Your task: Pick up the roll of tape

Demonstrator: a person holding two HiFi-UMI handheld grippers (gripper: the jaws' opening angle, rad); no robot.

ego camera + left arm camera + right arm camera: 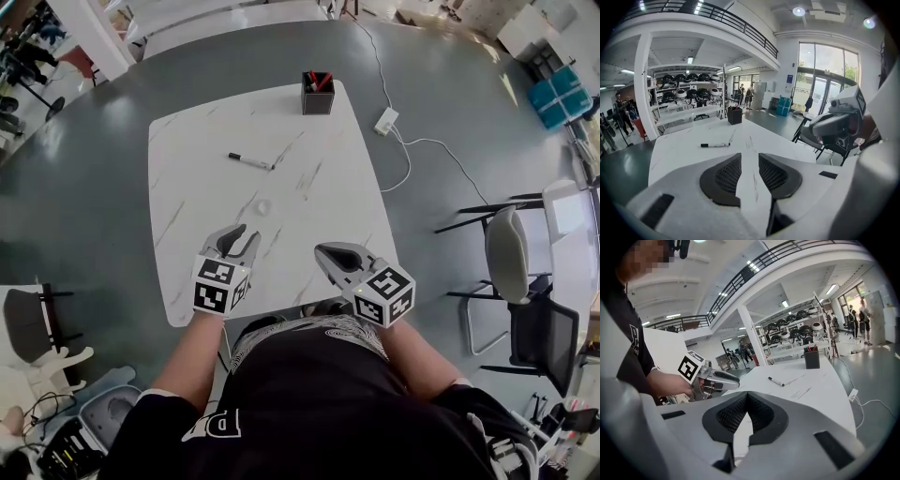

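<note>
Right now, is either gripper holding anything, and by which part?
Nothing is held. The left gripper has its jaws apart over bare table; the right gripper is shut on nothing. The roll of tape lies untouched ahead.

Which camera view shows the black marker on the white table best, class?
The left gripper view: the marker lies side-on, whole and sharpest, its dark cap clear. The head view shows it whole but small from above; the right gripper view shows it small and foreshortened.

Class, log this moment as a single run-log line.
stage: pre-grasp | left gripper: jaws open, empty | right gripper: jaws shut, empty | roll of tape: on table, untouched
</note>
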